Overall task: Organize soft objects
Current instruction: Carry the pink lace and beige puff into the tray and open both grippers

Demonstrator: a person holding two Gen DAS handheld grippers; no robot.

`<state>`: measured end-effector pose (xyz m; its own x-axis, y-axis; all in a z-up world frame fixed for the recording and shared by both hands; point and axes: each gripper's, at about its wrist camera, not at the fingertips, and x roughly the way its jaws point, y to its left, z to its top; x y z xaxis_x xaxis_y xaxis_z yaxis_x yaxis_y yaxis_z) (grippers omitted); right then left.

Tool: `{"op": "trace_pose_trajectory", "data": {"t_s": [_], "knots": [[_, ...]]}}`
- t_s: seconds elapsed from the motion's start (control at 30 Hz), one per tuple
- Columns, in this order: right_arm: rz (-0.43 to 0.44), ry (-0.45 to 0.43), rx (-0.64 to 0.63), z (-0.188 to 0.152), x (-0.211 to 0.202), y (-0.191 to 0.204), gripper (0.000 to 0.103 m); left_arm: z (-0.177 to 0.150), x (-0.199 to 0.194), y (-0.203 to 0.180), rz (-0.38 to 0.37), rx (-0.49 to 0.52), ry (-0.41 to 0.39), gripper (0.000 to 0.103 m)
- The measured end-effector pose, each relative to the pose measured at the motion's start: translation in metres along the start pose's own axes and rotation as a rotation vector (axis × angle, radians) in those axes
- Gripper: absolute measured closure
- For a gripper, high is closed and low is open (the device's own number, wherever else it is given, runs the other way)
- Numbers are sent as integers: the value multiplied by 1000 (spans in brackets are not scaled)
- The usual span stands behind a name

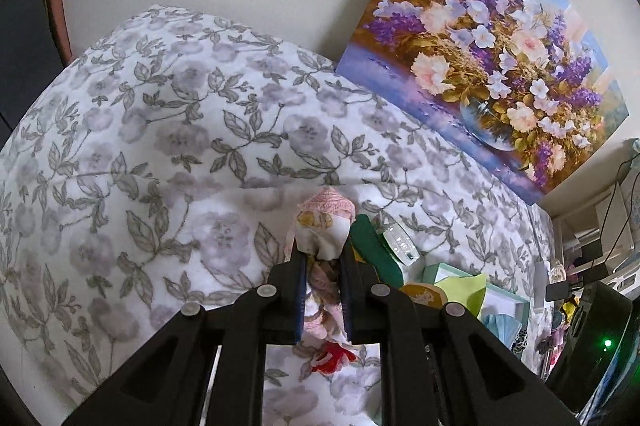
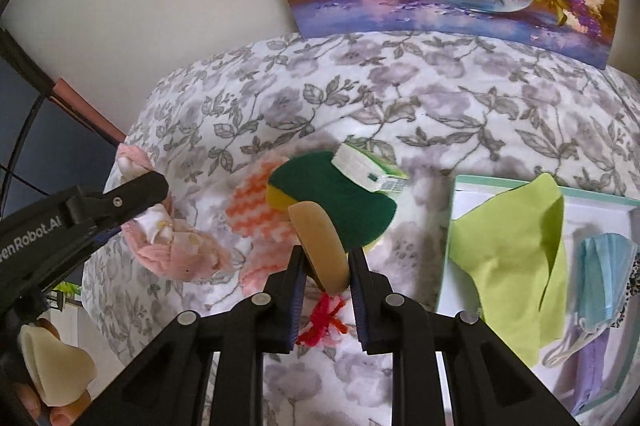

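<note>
left tool (image 1: 322,258) gripping sock (image 1: 325,226), bedspread (image 1: 160,130) around

1. The left tool (image 1: 322,262) has matte black fingers lined with dark blue pads (image 1: 301,290) and round silver pivot screws.
2. The right tool (image 2: 325,268) matches it.
3. White lettering (image 2: 30,232) marks the left tool's black side.

right gripper (image 2: 326,268): fingers (image 2: 294,278) clamped on tan sponge (image 2: 322,246), upright, edge-on.
green scouring sponge (image 2: 332,192): just behind tan sponge, on bed (image 2: 440,98).
box (image 2: 460,186): right of tan sponge, holding lime cloth (image 2: 516,250).
left gripper (image 2: 160,186): left of tan sponge, gripping pink cloth (image 2: 176,246).
</note>
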<state>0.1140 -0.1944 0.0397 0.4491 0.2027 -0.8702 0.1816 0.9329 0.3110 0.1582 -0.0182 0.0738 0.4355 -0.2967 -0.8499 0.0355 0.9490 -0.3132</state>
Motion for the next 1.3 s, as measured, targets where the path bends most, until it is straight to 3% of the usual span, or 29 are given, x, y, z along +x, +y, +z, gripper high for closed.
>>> {"op": "trace_pose_trajectory", "data": {"t_s": [0.57,1.3], "knots": [[-61,-47,147,-2,-37,-84,80,-28,10,-77,-23,102,22,88],[-189,-42,326,-29,-61,-203,80,-83,54,-178,-53,294,118,88]]}}
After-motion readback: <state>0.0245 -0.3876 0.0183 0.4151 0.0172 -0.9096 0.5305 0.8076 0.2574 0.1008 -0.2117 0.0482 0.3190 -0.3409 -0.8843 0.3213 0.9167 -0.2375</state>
